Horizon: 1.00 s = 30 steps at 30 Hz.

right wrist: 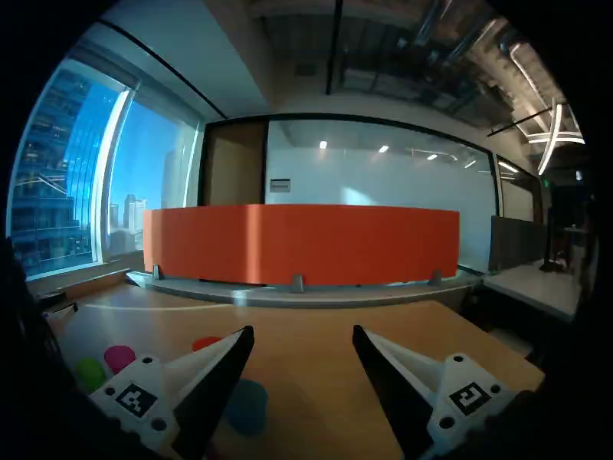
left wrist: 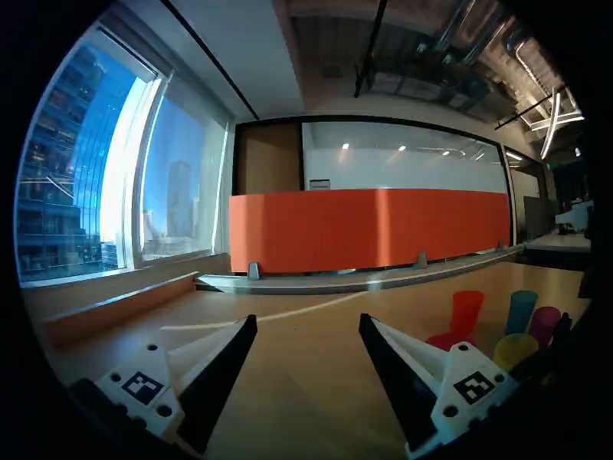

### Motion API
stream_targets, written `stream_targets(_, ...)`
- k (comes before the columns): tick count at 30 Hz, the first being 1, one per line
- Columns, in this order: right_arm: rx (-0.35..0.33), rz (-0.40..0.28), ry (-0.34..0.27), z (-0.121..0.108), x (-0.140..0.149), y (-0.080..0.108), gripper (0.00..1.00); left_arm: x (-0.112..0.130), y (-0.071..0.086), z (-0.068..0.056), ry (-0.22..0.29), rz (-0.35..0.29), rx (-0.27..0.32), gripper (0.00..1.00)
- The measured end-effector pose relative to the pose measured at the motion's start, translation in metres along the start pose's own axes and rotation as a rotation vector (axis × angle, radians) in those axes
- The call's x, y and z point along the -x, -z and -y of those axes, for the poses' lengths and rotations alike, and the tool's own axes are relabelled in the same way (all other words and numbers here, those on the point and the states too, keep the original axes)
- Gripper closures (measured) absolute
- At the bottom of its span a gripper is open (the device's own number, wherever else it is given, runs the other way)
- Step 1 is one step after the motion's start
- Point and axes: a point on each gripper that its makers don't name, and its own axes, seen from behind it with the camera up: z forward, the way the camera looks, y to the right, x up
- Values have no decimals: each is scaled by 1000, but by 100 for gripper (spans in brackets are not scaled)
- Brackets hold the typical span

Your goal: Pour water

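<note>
On the wooden table (left wrist: 306, 368), my left gripper (left wrist: 306, 318) is open with nothing between its fingers. To its right stands a cluster of plastic cups: a tall red cup (left wrist: 466, 309), a teal cup (left wrist: 522, 310), a magenta cup (left wrist: 545, 322) and a yellow cup (left wrist: 513, 349), partly behind my right finger. My right gripper (right wrist: 301, 330) is also open and empty above the table. Cups appear low on its left: a green cup (right wrist: 90, 373), a magenta cup (right wrist: 119, 357), a red cup (right wrist: 204, 343) and a blue cup (right wrist: 247, 406), the last two partly hidden by the left finger.
An orange partition (left wrist: 368, 228) on a metal rail closes the far side of the table. Large windows (left wrist: 84, 192) run along the left wall above a wooden ledge. A second desk (right wrist: 536, 287) stands to the right, past the table's edge.
</note>
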Motion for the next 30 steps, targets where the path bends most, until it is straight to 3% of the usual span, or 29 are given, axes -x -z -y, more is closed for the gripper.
stream_targets(9, 1, 10, -14, -2, 4, 0, 1, 12, -3, 3, 44, 22, 3, 1)
stream_targets(30, -2, 3, -18, -1, 1, 0, 1, 17, -3, -2, 27, 37, 15, 1)
